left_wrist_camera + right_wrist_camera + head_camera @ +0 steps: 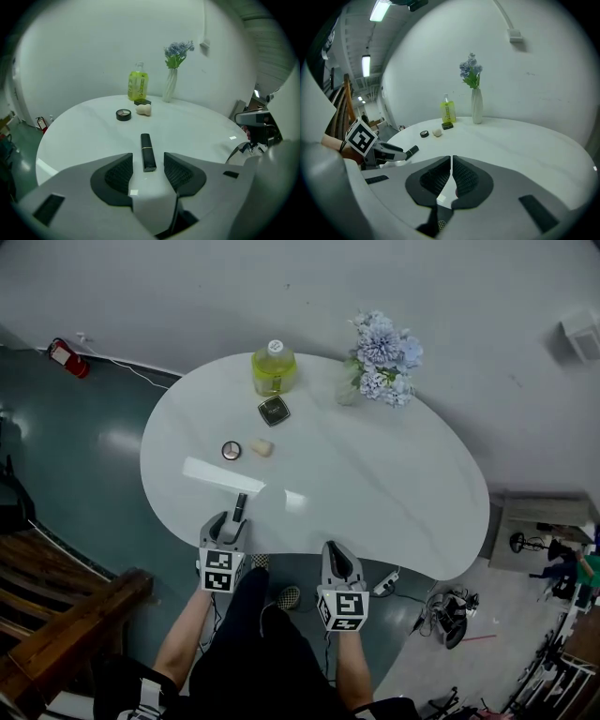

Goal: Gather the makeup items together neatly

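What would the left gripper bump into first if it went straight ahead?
The black lipstick. It lies on the white table, with its near end already between the left gripper's open jaws, not gripped.

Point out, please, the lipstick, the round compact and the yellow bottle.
lipstick (147, 152), left gripper view, middle of the tube.
round compact (123, 114), left gripper view, centre of its top.
yellow bottle (138, 86), left gripper view, on its label.
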`<state>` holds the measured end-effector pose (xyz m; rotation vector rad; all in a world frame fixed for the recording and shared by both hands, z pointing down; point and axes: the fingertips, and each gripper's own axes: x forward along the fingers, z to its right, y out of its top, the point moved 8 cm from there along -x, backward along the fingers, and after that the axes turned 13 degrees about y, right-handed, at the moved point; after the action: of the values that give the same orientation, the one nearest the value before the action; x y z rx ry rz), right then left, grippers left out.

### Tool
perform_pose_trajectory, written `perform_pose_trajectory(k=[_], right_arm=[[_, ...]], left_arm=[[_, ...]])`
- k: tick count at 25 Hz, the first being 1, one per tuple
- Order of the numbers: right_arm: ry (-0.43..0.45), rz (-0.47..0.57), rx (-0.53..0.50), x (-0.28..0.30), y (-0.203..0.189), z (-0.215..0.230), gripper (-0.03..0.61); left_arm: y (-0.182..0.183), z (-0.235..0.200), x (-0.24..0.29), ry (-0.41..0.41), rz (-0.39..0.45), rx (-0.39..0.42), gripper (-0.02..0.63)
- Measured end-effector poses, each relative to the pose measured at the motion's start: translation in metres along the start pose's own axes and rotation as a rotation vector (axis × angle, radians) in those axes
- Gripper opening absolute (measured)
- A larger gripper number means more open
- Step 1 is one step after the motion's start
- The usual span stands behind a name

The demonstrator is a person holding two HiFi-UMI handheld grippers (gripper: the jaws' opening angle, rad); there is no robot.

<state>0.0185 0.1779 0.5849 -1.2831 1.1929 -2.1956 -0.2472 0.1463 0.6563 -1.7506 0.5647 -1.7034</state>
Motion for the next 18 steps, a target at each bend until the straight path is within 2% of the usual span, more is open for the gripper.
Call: perform_pose_trajectory(k=[8, 13, 18], right_arm=[[-0.024, 0.010, 0.053, 0.003, -0.001, 0.012, 0.037], [-0.046, 0.005, 0.064, 0.000, -0.003, 0.013, 0.037], [-0.064, 0.006, 0.067, -0.002, -0.002, 0.012, 0.037]], left_arm=[[-0.005, 0.004, 0.017, 0.008, -0.063, 0.047, 0.196], [-0.010, 0.000, 0.021, 0.046, -0.084, 0.054, 0.116], [-0.010, 0.000, 0.022, 0.038, -0.077, 0.054, 0.103]])
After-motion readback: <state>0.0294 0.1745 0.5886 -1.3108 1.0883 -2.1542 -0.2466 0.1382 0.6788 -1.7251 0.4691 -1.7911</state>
